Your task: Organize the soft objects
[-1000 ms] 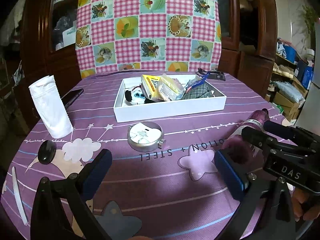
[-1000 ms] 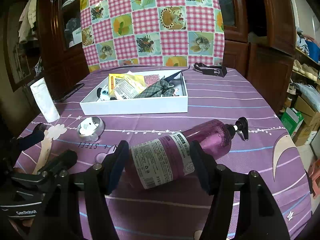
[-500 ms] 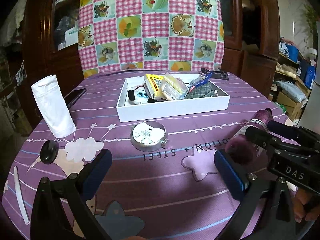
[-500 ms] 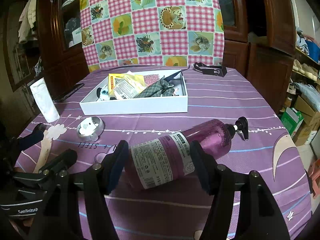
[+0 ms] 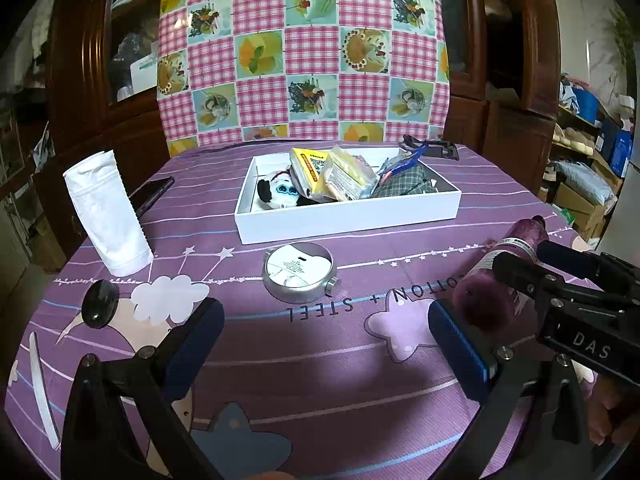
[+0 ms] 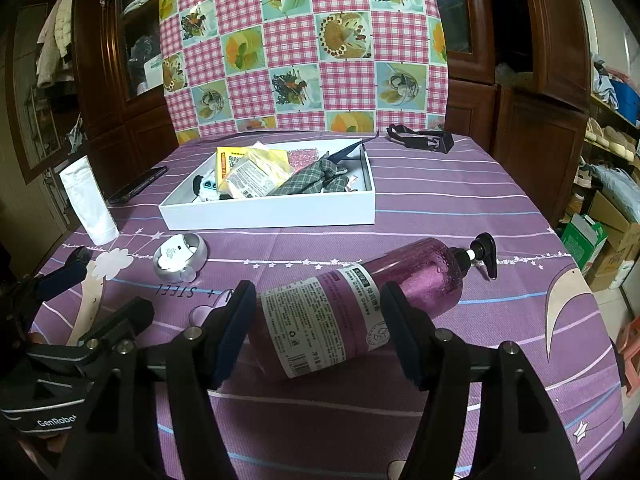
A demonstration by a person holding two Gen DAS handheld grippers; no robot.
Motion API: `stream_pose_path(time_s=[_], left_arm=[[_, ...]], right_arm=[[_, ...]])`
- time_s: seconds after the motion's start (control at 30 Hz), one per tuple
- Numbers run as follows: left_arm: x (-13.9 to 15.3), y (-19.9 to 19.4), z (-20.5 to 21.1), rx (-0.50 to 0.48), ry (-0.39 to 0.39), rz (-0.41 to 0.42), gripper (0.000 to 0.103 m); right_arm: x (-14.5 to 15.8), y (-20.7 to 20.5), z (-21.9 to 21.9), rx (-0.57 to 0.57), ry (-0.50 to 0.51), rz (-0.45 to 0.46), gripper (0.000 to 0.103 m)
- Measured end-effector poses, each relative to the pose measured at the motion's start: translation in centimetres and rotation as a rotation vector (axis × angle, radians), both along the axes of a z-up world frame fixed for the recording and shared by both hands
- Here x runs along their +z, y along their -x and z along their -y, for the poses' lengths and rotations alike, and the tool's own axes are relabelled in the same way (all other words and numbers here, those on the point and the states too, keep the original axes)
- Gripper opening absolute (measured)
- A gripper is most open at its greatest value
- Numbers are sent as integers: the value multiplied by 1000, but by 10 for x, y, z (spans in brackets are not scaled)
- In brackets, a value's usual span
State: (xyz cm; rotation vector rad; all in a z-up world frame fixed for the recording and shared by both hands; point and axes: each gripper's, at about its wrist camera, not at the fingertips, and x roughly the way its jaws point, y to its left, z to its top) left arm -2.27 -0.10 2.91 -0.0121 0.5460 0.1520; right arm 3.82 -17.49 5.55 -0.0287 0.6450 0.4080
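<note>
Landmark: white box (image 6: pixel 272 210) at table centre. One purple pump bottle (image 6: pixel 372 300) lies on its side nearer the camera than the box and off its right end, long axis slanting from base near the right gripper (image 6: pixel 316 332) up-right to the black pump, which points away from the box. Right gripper jaws straddle the bottle's labelled base, one pad each side; they look pressed on it, pinching the bottle, though contact on the right pad is hard to confirm. Left gripper (image 5: pixel 324 344) is spread wide with nothing between its jaws, hovering over bare purple cloth in front of the box. Right hand is clearly the nearer one to the bottle. Judgement: next move hinges on carrying the bottle from here; box lies up-left of it. Counts: one box, already holding one plush toy (image 5: pixel 278 194), one plaid cloth (image 6: pixel 316 178), about two or three packets; one round metal tin (image 5: pixel 298 272) just in front of the box; one white pouch (image 5: pixel 106 212) and one phone (image 5: pixel 152 194) left of it.
</note>
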Motion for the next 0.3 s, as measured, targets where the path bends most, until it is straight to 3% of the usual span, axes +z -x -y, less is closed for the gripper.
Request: stream_pose_path(time_s=[0.17,0.3], left_arm=[[2,3,1,-7,6,21,103],[-1,0,4,-29,8,-13,103]], right_arm=[[0,0,0,1,0,0,66],[0,0,0,1,2,1,66]])
